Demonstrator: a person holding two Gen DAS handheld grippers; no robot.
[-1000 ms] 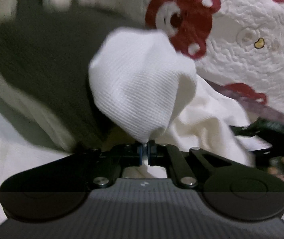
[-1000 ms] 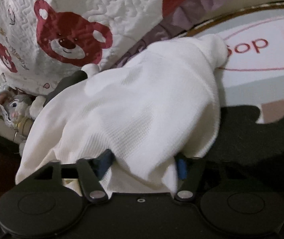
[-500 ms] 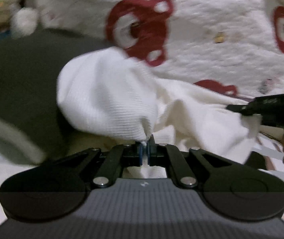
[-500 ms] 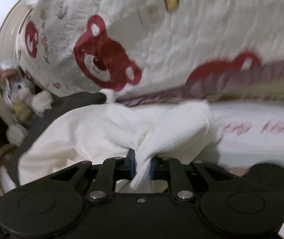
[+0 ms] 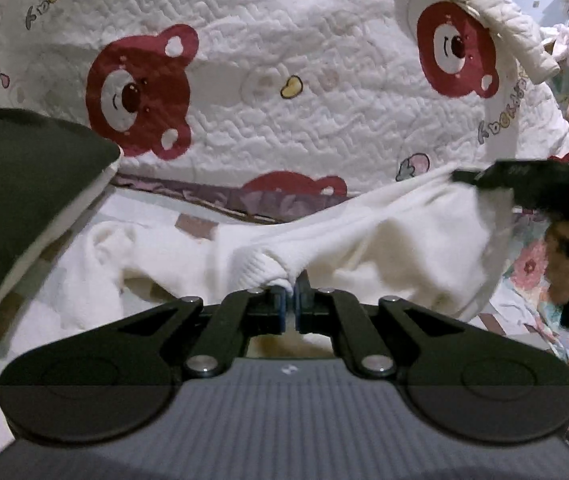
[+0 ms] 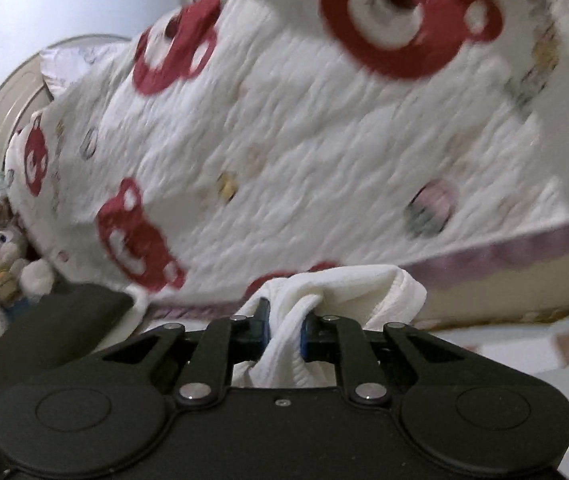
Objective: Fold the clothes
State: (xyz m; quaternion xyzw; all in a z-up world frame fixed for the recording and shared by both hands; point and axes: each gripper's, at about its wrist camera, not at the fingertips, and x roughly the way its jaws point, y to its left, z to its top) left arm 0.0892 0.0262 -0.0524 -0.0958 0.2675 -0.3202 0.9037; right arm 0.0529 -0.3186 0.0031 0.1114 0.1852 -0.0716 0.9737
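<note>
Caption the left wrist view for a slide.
Left gripper pinches a white garment stretched toward the right gripper, bear-print quilt behind.

Quilt point(image 5: 268, 92), white with red bear heads: cursive printed word at upper left in the left wrist view, mirrored or upside down, roughly "fualaw", not safely readable; same style of word at its right edge beside a bear head, roughly "fbekabp", also not readable. Left gripper point(image 5: 294, 300): small pale logo mark on its grey ribbed body, no letters to make out. Right wrist view: quilt blurred, no lettering legible. No numbers, brand names or signs can be read
</note>
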